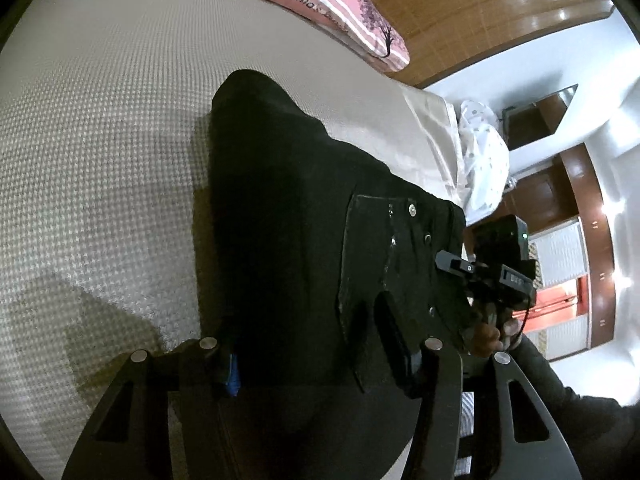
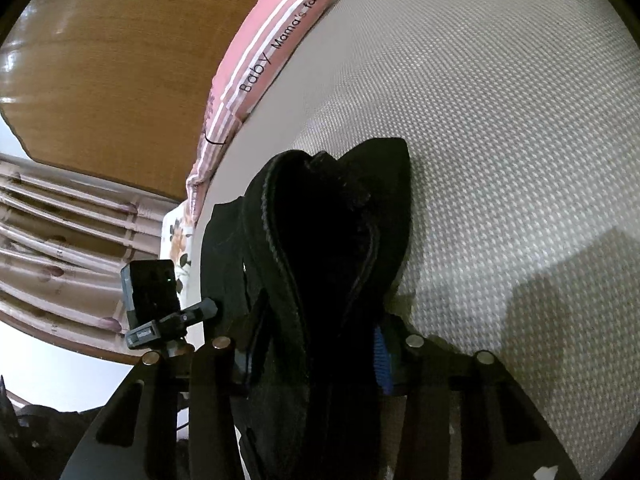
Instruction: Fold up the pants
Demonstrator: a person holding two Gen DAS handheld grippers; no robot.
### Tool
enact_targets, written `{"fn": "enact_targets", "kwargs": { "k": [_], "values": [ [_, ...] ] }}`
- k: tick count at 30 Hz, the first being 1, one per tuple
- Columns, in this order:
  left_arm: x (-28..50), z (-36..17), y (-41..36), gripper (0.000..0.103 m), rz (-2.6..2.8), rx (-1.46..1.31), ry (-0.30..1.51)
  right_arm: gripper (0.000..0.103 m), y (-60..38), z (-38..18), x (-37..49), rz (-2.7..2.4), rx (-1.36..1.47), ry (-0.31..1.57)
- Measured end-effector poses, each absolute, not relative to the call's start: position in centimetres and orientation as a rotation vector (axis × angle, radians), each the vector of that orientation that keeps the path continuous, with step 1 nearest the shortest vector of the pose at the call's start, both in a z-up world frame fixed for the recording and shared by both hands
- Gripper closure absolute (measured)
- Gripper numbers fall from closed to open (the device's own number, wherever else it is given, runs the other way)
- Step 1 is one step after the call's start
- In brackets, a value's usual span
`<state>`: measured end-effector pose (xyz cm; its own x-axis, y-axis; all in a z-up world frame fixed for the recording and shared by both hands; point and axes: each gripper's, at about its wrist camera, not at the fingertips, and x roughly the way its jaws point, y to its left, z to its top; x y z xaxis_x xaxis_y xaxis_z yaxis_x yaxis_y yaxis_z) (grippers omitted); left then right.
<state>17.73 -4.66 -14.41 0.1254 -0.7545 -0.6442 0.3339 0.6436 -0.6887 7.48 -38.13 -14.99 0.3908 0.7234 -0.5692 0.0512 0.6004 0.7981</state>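
Observation:
The black pants (image 1: 288, 216) hang lifted over a beige woven bed cover (image 1: 100, 128). A back pocket with metal rivets (image 1: 384, 256) faces the left wrist view. My left gripper (image 1: 316, 364) is shut on the pants' upper edge. The right gripper (image 1: 468, 268) shows in that view, gripping the waistband at the right. In the right wrist view the pants (image 2: 320, 240) bunch between my fingers, seams showing. My right gripper (image 2: 312, 356) is shut on the pants. The left gripper (image 2: 172, 320) shows there at the left edge of the fabric.
A pink striped pillow (image 1: 348, 12) lies at the head of the bed, also in the right wrist view (image 2: 276, 40), against a wooden headboard (image 2: 112, 60). White spotted bedding (image 1: 484, 152) and wooden cabinets (image 1: 580, 208) stand beyond the bed's edge. Curtains (image 2: 60, 248) hang at left.

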Motion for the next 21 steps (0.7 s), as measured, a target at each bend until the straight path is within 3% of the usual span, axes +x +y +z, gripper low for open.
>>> {"fn": "enact_targets", "kwargs": {
  "k": [2,14,21],
  "values": [
    [17.3,-14.3,-4.7,0.058,-0.781,-0.398,1.19,0.065,-38.0,-15.0,7.4,0.482,0.851,1.093],
    [13.9,-11.2,-7.1,0.075,-0.557,-0.142,1.125,0.076,-35.2,-11.6,6.2,0.265,0.791,1.087],
    [12.1,-9.8,-5.2,0.082,-0.531,-0.163,1.132,0.08,-32.7,-8.9,6.2,0.26,0.753,1.073]
  ]
}}
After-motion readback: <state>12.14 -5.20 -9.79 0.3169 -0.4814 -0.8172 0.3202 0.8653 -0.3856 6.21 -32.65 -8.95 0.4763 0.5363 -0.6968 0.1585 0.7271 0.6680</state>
